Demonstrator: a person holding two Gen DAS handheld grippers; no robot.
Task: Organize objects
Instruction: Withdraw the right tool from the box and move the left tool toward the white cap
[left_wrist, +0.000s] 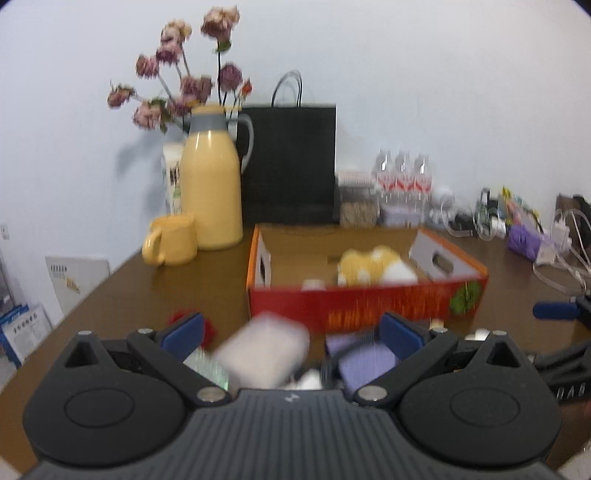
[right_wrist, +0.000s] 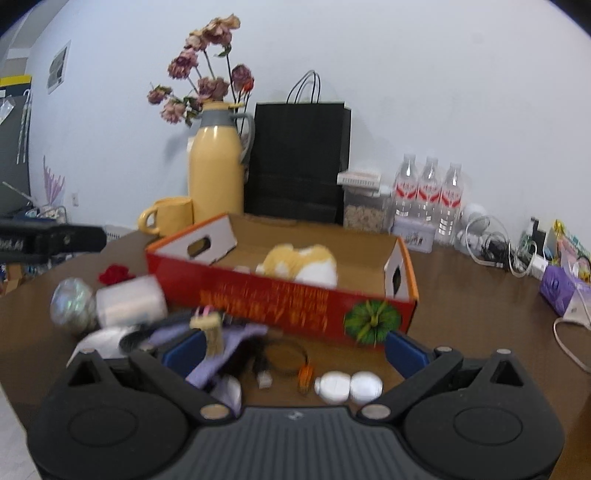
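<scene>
Here the left hand-held gripper (left_wrist: 291, 332) hangs low over the near edge of the table (left_wrist: 147, 288), its blue pads spread wide with nothing pinched between them. A blurred white roll (left_wrist: 264, 350) lies on the table under the gap, touching neither pad, with a shiny green-tinged thing beside it on the left and a purple cloth (left_wrist: 364, 360) to its right. A bit of red fluff (left_wrist: 179, 317) peeks out behind the left pad.

The right hand-held gripper (right_wrist: 295, 350) is likewise spread and empty. Between and just ahead of its pads lie a small white bottle (right_wrist: 349, 386), an orange clip (right_wrist: 306, 374), a loop of black cable (right_wrist: 286, 356), the cloth (right_wrist: 221, 347) and a small brush (right_wrist: 211, 330) standing on the cloth. Further left sit the roll (right_wrist: 129, 301) and an iridescent ball (right_wrist: 72, 302), touching each other.

Behind this clutter stands the open red box (left_wrist: 354, 306) (right_wrist: 280, 301), and inside it rests a yellow-and-white plush (left_wrist: 373, 266) (right_wrist: 301, 264).

At the back, near the wall, are a yellow flask (left_wrist: 212, 181), a yellow mug (left_wrist: 171, 240) just beside it, dried flowers (left_wrist: 184, 81), a black bag (left_wrist: 291, 162) and three water bottles (right_wrist: 428, 195).
</scene>
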